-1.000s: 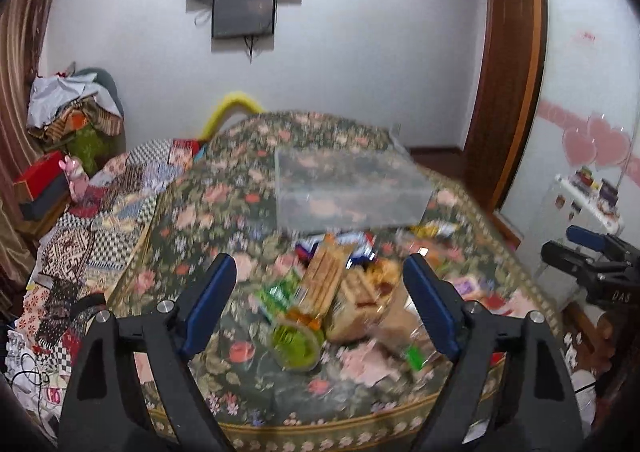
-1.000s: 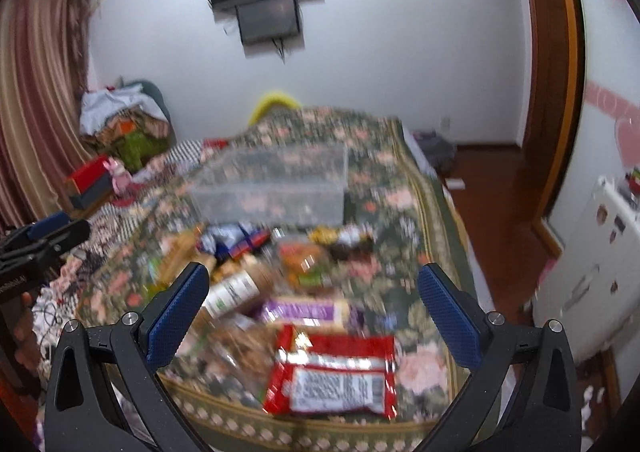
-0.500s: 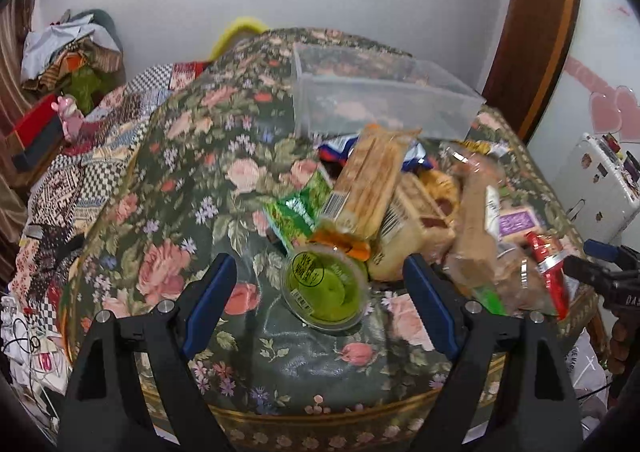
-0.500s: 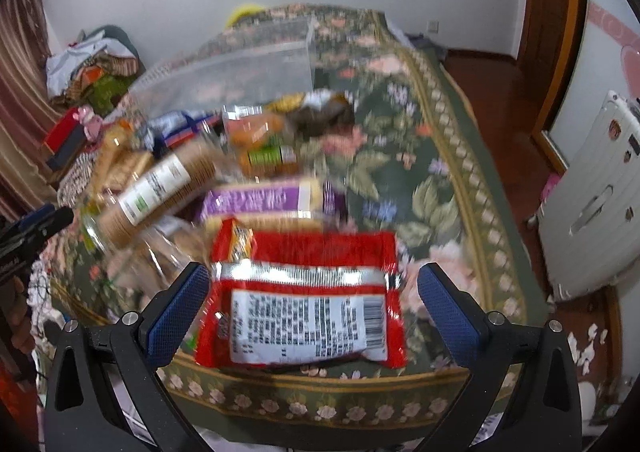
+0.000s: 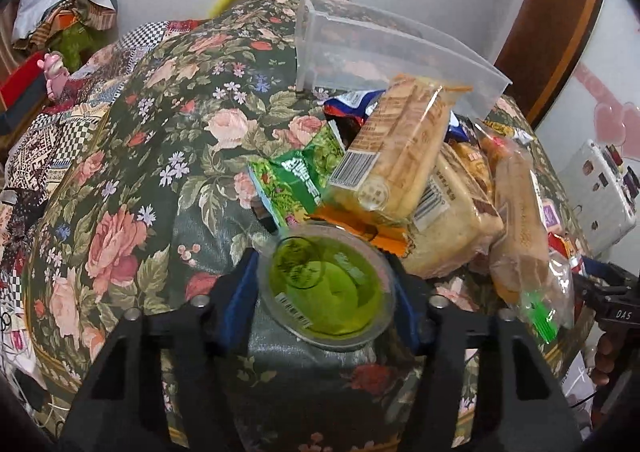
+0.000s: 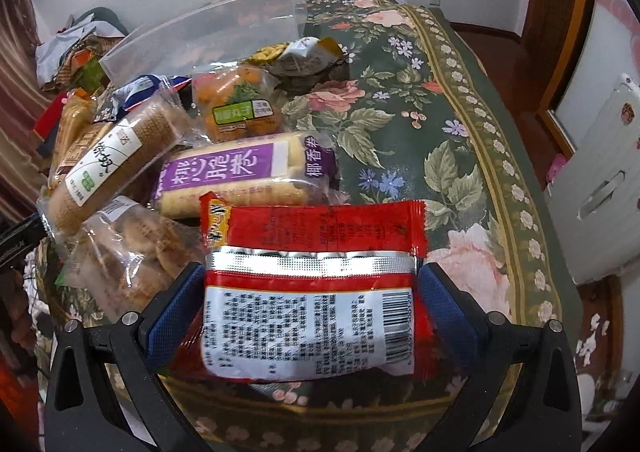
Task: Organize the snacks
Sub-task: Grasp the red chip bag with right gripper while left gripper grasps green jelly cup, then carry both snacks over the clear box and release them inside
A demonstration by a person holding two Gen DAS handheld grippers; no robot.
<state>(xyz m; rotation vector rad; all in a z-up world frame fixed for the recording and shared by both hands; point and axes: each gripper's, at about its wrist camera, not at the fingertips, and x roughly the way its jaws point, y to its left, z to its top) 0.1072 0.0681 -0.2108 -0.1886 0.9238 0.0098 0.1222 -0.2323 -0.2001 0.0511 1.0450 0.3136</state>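
Left tongs (image 5: 326,284) have just been closing; pads flank the green jelly cup (image 5: 326,284), upright at the table's (image 5: 120,180) near edge, seemingly touching its rim. Right tongs (image 6: 310,304) stand wide astride the red snack packet (image 6: 312,284), flat, long axis crosswise between the pads. Clear bin (image 5: 384,52) behind the heap, apparently empty.

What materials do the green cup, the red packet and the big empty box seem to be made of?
Green cup: clear glossy plastic, likely; the green contents show through. Red packet: shiny printed film with a silvery, foil-like seam. Box: stiff transparent plastic; the floral cloth shows through its walls.
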